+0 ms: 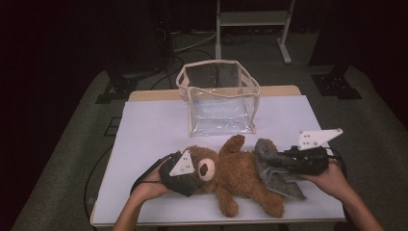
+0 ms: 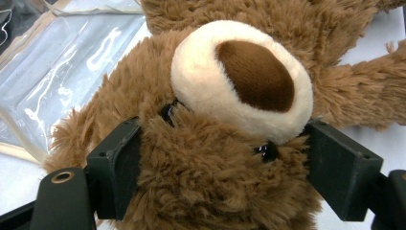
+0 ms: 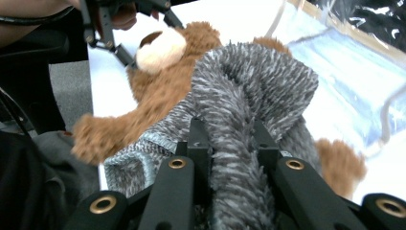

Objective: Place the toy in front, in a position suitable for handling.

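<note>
Bear head [image 2: 210, 143] between left tongs [image 2: 222, 167].

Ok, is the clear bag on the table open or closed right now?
Open. The clear bag stands upright behind the teddy bear, its top rim spread wide, and nothing shows inside it.

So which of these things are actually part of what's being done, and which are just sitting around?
In use:
- teddy bear, head clamped by the left gripper
- grey fuzzy cloth, pinched by the right gripper

Lying about, untouched:
- clear bag, standing open behind the bear
- metal stand on the floor beyond the table
</note>
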Motion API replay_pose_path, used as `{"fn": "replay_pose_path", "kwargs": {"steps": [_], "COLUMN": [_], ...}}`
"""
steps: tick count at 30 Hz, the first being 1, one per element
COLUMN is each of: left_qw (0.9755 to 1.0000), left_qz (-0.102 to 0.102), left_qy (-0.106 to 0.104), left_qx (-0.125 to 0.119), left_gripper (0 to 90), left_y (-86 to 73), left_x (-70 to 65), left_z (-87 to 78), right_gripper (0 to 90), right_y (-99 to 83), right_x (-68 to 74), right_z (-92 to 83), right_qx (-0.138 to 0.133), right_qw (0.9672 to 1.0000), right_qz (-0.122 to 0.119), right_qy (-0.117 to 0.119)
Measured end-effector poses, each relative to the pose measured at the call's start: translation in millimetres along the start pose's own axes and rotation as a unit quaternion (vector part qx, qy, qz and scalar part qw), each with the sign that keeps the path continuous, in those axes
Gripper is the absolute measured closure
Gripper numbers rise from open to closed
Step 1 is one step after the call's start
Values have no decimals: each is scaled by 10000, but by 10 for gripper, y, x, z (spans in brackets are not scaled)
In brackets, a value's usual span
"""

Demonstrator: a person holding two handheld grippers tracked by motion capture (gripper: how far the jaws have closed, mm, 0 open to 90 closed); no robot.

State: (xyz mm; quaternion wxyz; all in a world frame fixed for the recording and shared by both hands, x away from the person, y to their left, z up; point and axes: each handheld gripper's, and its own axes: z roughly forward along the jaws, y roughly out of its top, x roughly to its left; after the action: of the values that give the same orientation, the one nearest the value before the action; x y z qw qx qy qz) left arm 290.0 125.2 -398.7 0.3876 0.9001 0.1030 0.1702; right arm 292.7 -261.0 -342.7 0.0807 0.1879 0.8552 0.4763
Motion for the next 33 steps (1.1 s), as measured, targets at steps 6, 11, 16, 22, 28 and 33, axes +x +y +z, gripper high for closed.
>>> {"fn": "replay_pose_path", "kwargs": {"steps": [6,11,16,22,28,33], "left_qw": [10000,10000,10000,10000,10000,10000], "left_qz": [-14,-34,-23,-22,-19,-33], "left_qy": [4,-8,-5,1,-8,-3], "left_qx": [-27,-39,-30,-24,-26,-36], "left_gripper": [202,203,203,202,202,203], "left_y": [-11,-16,-16,-17,-19,-20], "left_x": [-6,2,2,-5,-9,-8], "left_z": [-4,-4,-4,-8,-13,-11], "right_gripper": [755,755,755,755,755,755], "right_y": [152,42,-46,-238,-406,-480], "right_x": [-152,-288,-353,-482,-567,-585], "right_z": [324,439,381,256,142,28], "right_qx": [229,336,309,262,257,247], "right_qw": [9997,9992,9992,9980,9959,9946], "right_qz": [-76,122,252,566,826,952], "right_qy": [100,171,61,-126,-256,-347]}}
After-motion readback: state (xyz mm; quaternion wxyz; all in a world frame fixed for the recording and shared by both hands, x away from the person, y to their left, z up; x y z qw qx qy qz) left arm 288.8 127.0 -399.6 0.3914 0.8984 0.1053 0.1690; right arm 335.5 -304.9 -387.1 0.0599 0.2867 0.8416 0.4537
